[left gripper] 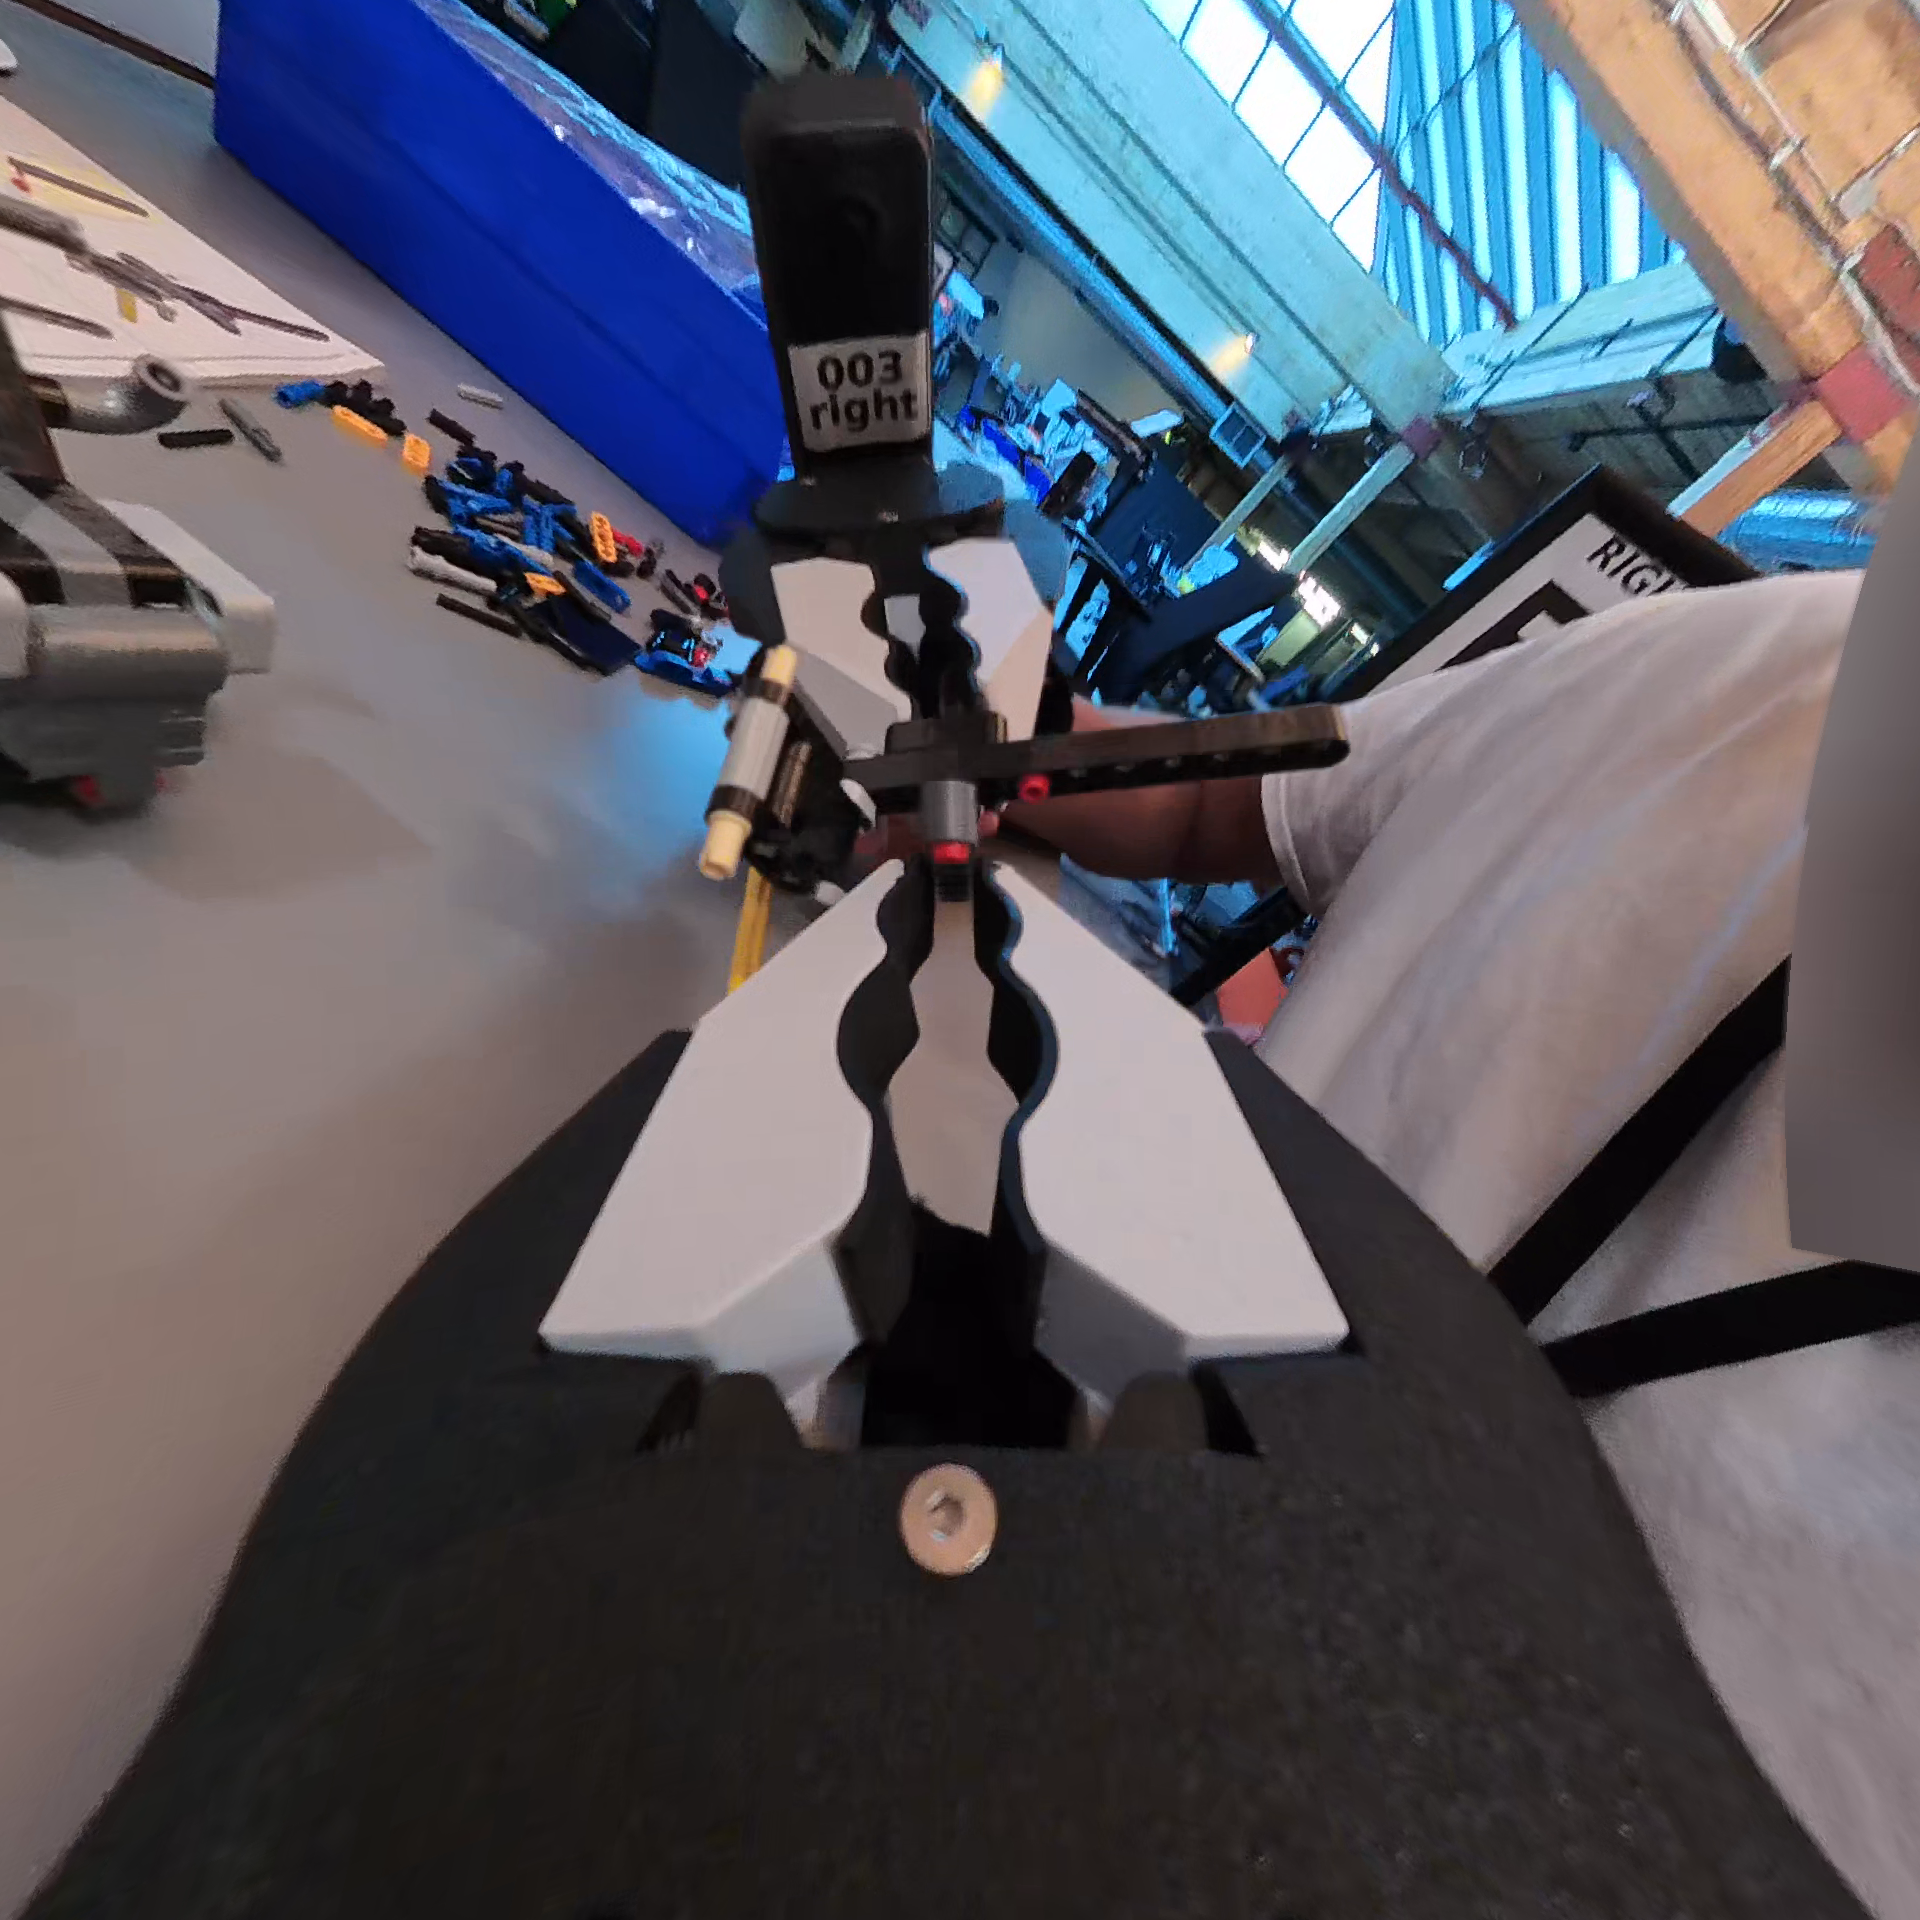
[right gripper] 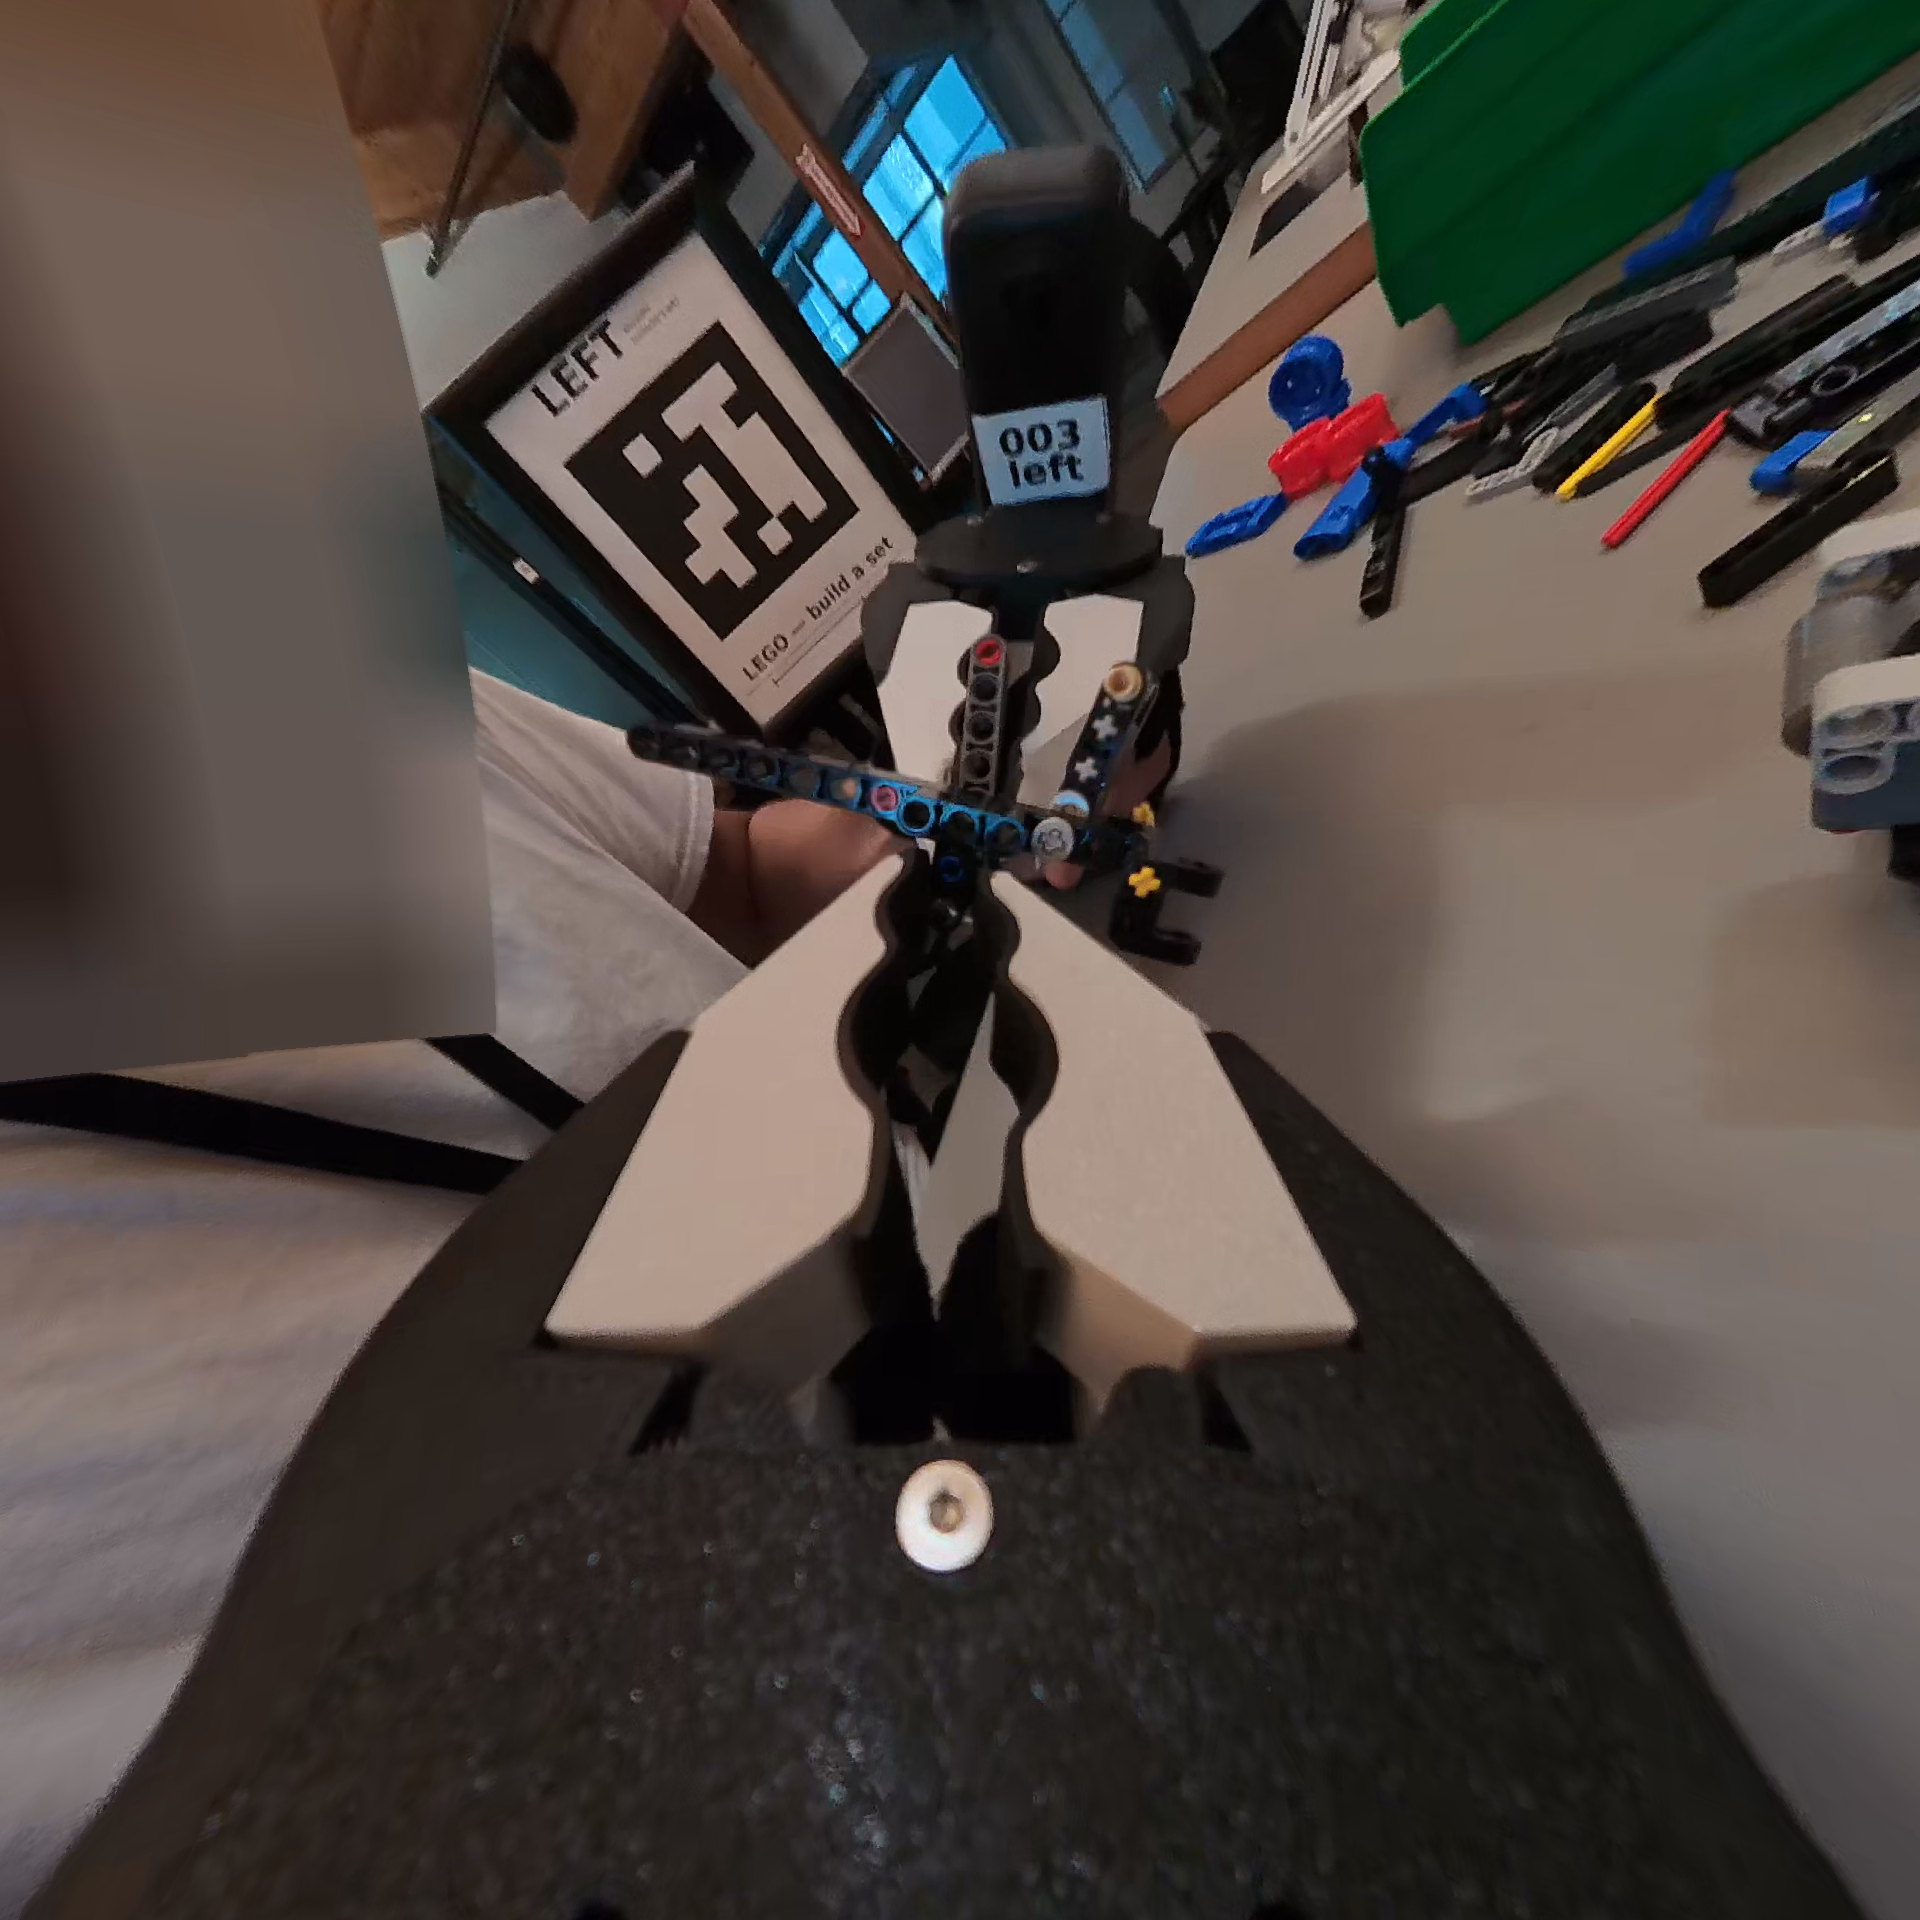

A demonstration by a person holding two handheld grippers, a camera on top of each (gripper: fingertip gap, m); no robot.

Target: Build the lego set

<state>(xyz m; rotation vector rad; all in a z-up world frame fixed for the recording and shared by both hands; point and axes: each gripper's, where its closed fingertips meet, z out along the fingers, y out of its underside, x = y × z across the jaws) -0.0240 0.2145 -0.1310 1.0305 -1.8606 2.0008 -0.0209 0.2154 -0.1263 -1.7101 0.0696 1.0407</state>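
Note:
Both grippers meet tip to tip above the grey table, each shut on part of one small Lego assembly. My left gripper is shut on a short dark grey beam with a red pin. That grey beam shows lengthwise in the right wrist view, between the left gripper's fingers. My right gripper is shut on a black part joined to a long black crosswise beam with blue pins. In the left wrist view the long beam sticks out to the right below the right gripper. A grey, black and tan axle piece hangs at its left.
A pile of loose blue and black pieces, a blue bin, an instruction booklet and a grey part-built model lie to the left. A green bin, long beams and red and blue parts lie to the right. A person's arm is close behind. Less than 4 cm separates the two grippers' tips.

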